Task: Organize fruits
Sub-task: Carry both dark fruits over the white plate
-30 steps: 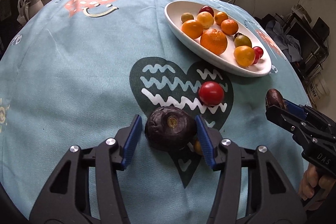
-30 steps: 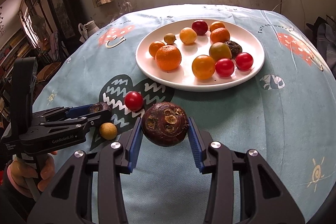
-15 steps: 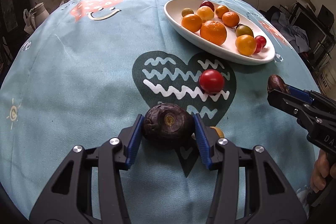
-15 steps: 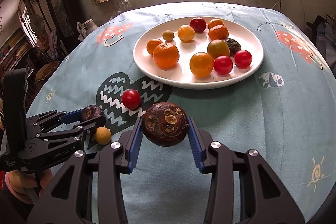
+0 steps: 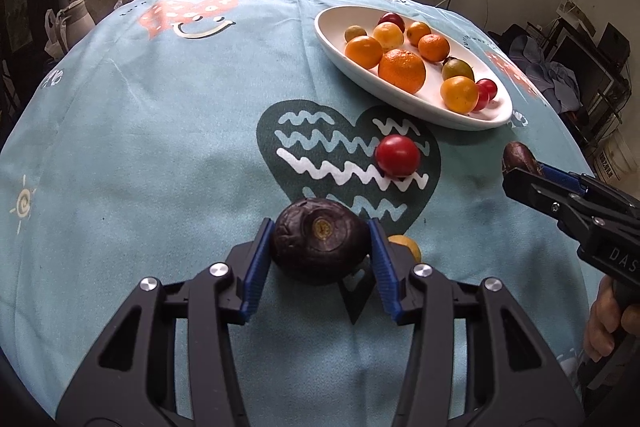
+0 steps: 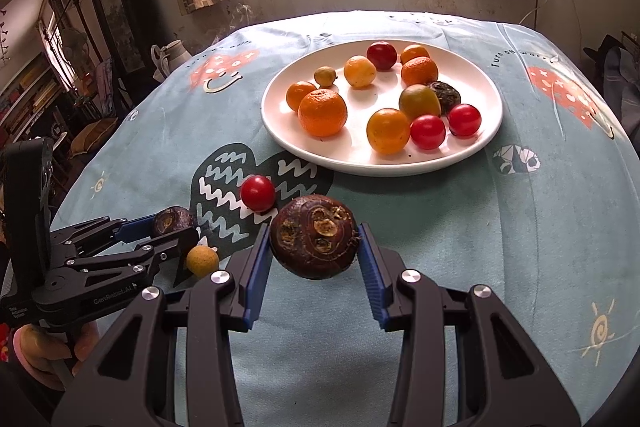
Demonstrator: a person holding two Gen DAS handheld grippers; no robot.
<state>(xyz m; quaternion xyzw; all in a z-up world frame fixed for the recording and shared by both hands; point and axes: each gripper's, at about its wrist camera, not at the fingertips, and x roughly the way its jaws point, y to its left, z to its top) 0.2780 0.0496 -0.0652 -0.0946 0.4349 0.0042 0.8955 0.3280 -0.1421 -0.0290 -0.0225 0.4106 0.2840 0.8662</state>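
My left gripper [image 5: 318,259] is shut on a dark purple round fruit [image 5: 320,245] and holds it just above the tablecloth. My right gripper [image 6: 314,263] is shut on a brown round fruit [image 6: 314,241] and holds it above the cloth, short of the white plate [image 6: 480,75]. The plate carries several oranges, tomatoes and small fruits. A red tomato [image 6: 258,193] and a small yellow fruit [image 6: 203,261] lie on the cloth between the grippers. The tomato [image 5: 397,155] and the plate [image 5: 332,39] also show in the left wrist view.
The table has a light blue cloth with a dark heart print [image 5: 344,155]. A white jug [image 6: 170,53] stands beyond the table's far left edge. Furniture and clutter stand around the table. The right gripper's side [image 5: 568,199] shows in the left wrist view.
The left gripper has lifted slightly with the purple fruit and drawn back, so the yellow fruit shows beside its finger. The right gripper has moved a little toward the plate with the brown fruit.
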